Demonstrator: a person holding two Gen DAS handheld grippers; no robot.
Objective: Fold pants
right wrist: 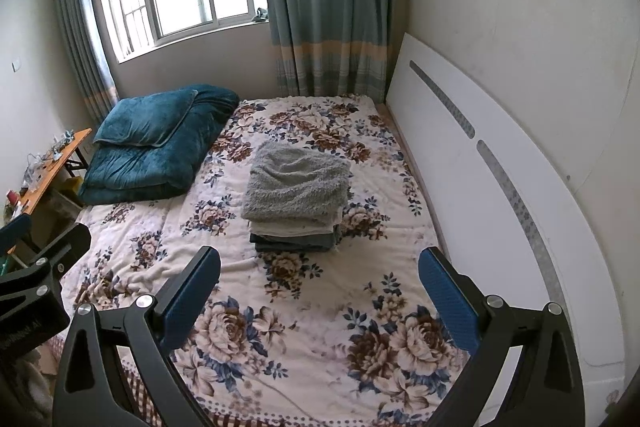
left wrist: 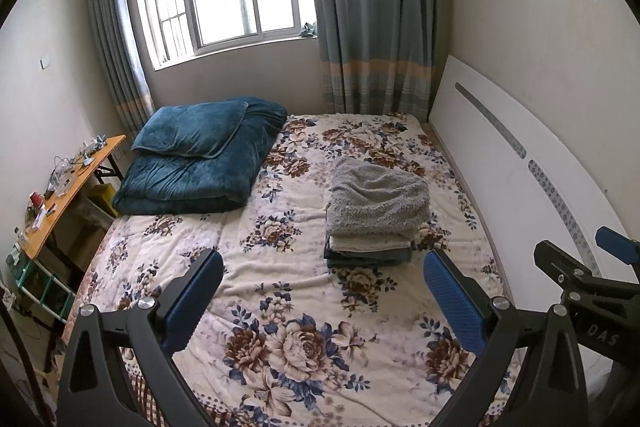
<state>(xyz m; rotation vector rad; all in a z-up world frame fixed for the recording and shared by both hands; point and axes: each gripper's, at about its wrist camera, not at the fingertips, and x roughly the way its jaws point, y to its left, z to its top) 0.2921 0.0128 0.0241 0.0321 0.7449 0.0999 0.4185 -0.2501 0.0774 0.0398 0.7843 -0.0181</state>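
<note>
A stack of folded clothes (left wrist: 374, 223) lies on the floral bedspread (left wrist: 280, 227), with a fuzzy grey garment (left wrist: 378, 197) on top and darker folded pieces under it. The stack also shows in the right wrist view (right wrist: 296, 203). My left gripper (left wrist: 324, 297) is open and empty, held above the near part of the bed, well short of the stack. My right gripper (right wrist: 320, 293) is open and empty, also above the near part of the bed. The right gripper shows at the right edge of the left wrist view (left wrist: 580, 267).
A folded teal quilt with a pillow (left wrist: 200, 155) lies at the far left of the bed. A white headboard (left wrist: 520, 179) runs along the right side. A cluttered wooden side table (left wrist: 68, 195) stands left of the bed. Window and curtains (left wrist: 376, 7) are behind.
</note>
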